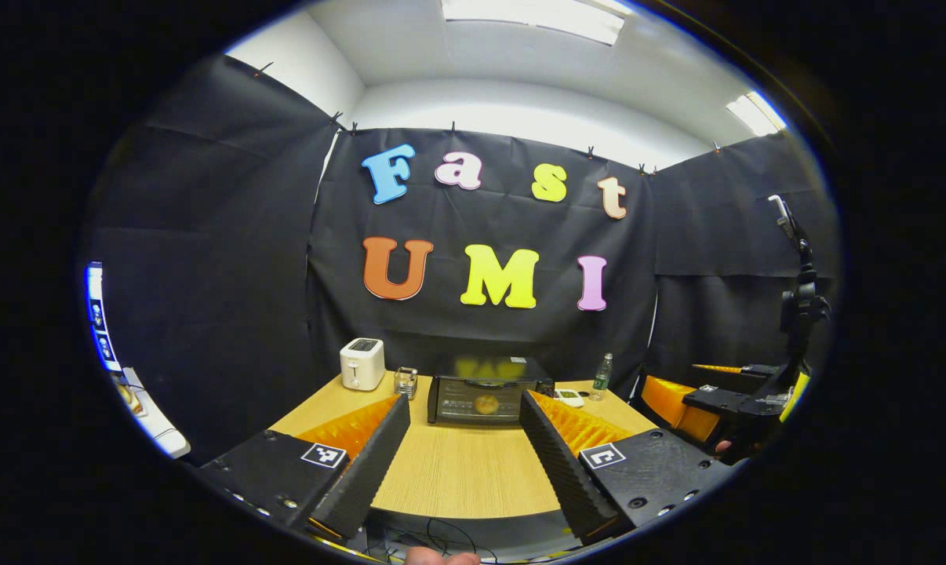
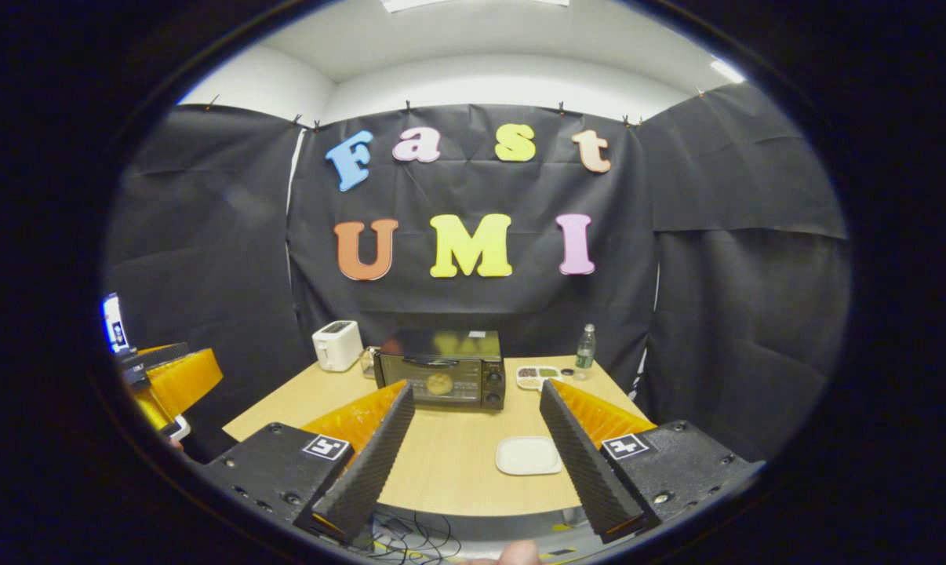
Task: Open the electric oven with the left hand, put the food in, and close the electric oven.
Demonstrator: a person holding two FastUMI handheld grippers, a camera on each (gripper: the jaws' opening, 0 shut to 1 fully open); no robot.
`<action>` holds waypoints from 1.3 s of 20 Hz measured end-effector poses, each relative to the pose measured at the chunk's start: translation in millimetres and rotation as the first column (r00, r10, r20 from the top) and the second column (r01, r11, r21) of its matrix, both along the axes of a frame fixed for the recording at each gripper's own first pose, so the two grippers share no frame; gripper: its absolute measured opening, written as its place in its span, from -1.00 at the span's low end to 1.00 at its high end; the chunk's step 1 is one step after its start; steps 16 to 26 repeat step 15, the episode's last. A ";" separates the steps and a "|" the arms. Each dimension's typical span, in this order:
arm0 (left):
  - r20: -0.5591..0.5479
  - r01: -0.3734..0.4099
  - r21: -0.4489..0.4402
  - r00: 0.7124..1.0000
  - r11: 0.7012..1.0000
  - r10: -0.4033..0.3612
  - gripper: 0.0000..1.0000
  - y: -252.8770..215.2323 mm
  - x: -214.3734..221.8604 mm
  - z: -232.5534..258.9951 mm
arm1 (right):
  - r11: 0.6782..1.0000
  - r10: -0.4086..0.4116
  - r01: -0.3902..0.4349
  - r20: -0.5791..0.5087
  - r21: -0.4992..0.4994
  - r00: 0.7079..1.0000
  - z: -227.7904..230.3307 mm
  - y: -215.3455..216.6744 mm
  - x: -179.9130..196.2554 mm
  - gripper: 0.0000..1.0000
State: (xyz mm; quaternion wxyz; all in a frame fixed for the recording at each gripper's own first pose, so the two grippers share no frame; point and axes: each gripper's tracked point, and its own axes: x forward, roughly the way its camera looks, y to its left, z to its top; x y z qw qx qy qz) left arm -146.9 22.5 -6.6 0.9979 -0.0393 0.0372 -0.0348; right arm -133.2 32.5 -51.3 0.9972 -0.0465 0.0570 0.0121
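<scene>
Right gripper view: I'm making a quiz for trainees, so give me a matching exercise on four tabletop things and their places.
1. white toaster
2. black electric oven
3. clear plastic bottle
4. white square plate

A. near table edge, empty
B. back middle, door shut, food inside
C. back left corner
D. back right

Pairs: 1-C, 2-B, 3-D, 4-A

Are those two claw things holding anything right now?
No. The left hand-held gripper and the right hand-held gripper both hang open over the table, with nothing between their fingers. The food sits inside the closed electric oven.
</scene>
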 end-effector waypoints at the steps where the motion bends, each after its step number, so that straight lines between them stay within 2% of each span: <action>1: 0.002 -0.010 -0.001 1.000 1.000 0.010 0.84 2.1 0.3 0.9 | 1.000 0.001 -0.001 -0.002 0.005 1.000 0.9 0.0 -1.3 1.00; 5: 0.004 -0.018 -0.036 1.000 0.999 0.018 0.85 -2.4 2.9 4.2 | 0.999 0.019 -0.019 -0.002 0.026 1.000 4.4 0.9 -4.4 1.00; 15: 0.012 -0.012 -0.026 1.000 1.000 0.012 0.85 -10.1 -9.8 5.8 | 0.994 0.101 -0.102 0.018 0.036 0.995 11.1 13.2 -6.9 1.00; 26: 0.012 -0.012 -0.026 1.000 1.000 0.012 0.85 -10.1 -9.8 5.8 | 0.994 0.101 -0.102 0.018 0.036 0.995 11.1 13.2 -6.9 1.00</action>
